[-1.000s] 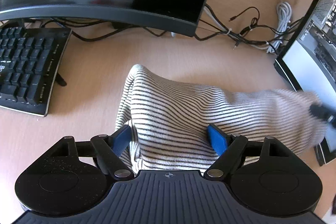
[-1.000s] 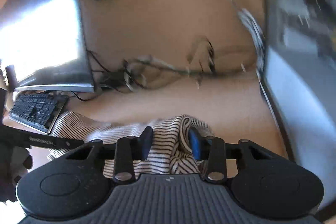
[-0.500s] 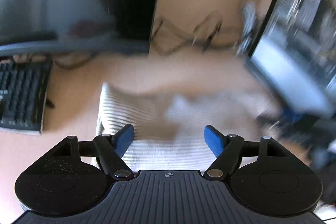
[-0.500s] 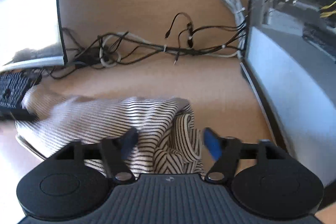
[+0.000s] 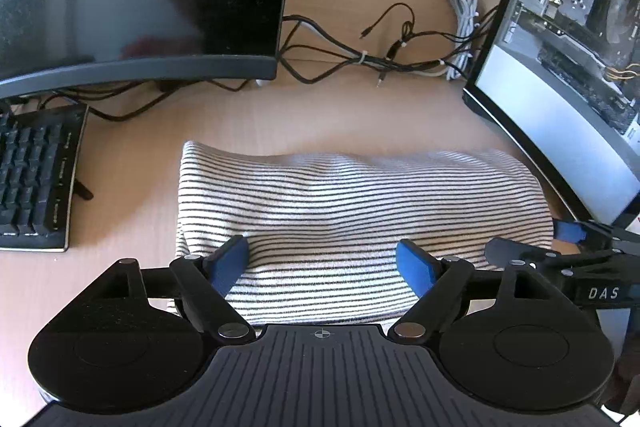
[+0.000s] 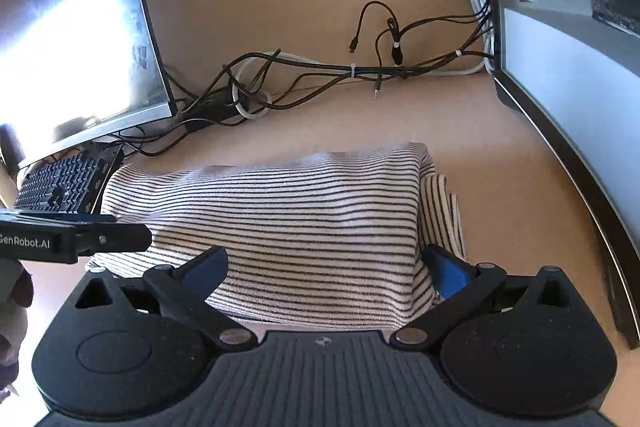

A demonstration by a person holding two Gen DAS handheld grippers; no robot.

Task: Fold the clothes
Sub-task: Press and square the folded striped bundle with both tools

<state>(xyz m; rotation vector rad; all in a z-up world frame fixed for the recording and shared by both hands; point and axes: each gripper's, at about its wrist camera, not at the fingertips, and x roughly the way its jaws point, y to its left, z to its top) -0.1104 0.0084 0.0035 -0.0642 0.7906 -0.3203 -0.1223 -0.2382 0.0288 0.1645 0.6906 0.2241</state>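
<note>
Tongs, left [image 5: 322, 259]: spread wide, gripping nothing
Tongs, right [image 6: 326, 267]: likewise released
Striped garment [image 5: 352, 211]: folded, frame centre on table [image 5: 132, 163], likely let go to settle

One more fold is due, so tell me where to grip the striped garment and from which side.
Grip the striped garment at its right end, where loose layers stick out past the folded block. Come in from the right, jaws low along the desk. I judge those free edges easier to pinch than the smooth, rounded top.
</note>
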